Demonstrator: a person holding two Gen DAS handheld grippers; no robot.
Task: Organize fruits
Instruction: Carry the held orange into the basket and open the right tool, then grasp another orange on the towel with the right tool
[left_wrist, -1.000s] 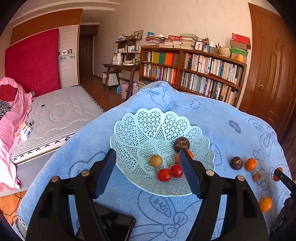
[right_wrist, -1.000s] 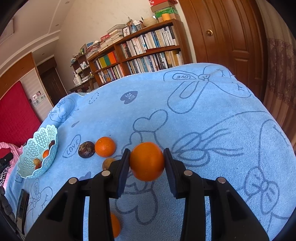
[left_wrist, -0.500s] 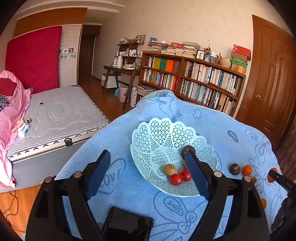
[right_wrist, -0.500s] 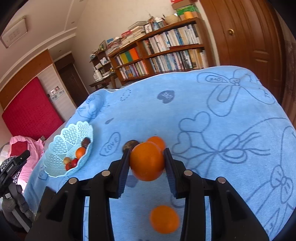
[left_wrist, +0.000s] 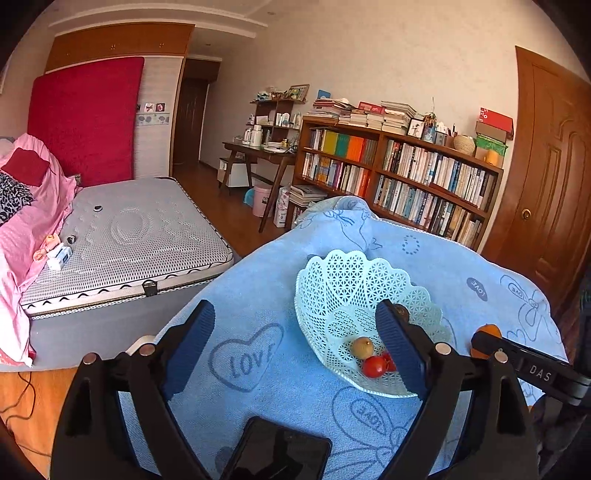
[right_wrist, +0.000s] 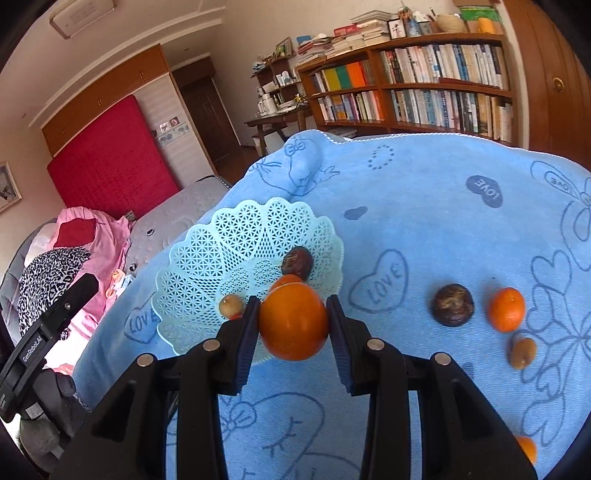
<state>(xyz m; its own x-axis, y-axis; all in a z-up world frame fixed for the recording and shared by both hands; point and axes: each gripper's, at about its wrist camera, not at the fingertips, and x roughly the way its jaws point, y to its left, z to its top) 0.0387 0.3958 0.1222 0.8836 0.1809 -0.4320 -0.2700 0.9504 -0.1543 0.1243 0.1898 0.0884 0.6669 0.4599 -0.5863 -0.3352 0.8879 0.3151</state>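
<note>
My right gripper (right_wrist: 292, 322) is shut on a large orange (right_wrist: 293, 320), held in the air just in front of the pale green lattice basket (right_wrist: 236, 240). In the basket lie a dark brown fruit (right_wrist: 297, 258), a small orange (right_wrist: 284, 279) and a tan fruit (right_wrist: 230, 305). In the left wrist view the basket (left_wrist: 343, 280) also holds a tan fruit (left_wrist: 361, 347) and red tomatoes (left_wrist: 373, 366). My left gripper (left_wrist: 295, 339) stands open above the blue towel, left of the basket, holding nothing. The orange (left_wrist: 487, 329) in the right gripper shows at the right.
On the blue towel (right_wrist: 443, 206) right of the basket lie a dark brown fruit (right_wrist: 453, 305), an orange (right_wrist: 506, 308), a small tan fruit (right_wrist: 523, 352) and another orange (right_wrist: 526, 447). A black phone (left_wrist: 280, 448) lies near the front. A bed (left_wrist: 129, 236) stands left.
My right gripper has carried the orange leftward up to the basket. My left gripper has drawn back and to the left, so the basket now sits to its right.
</note>
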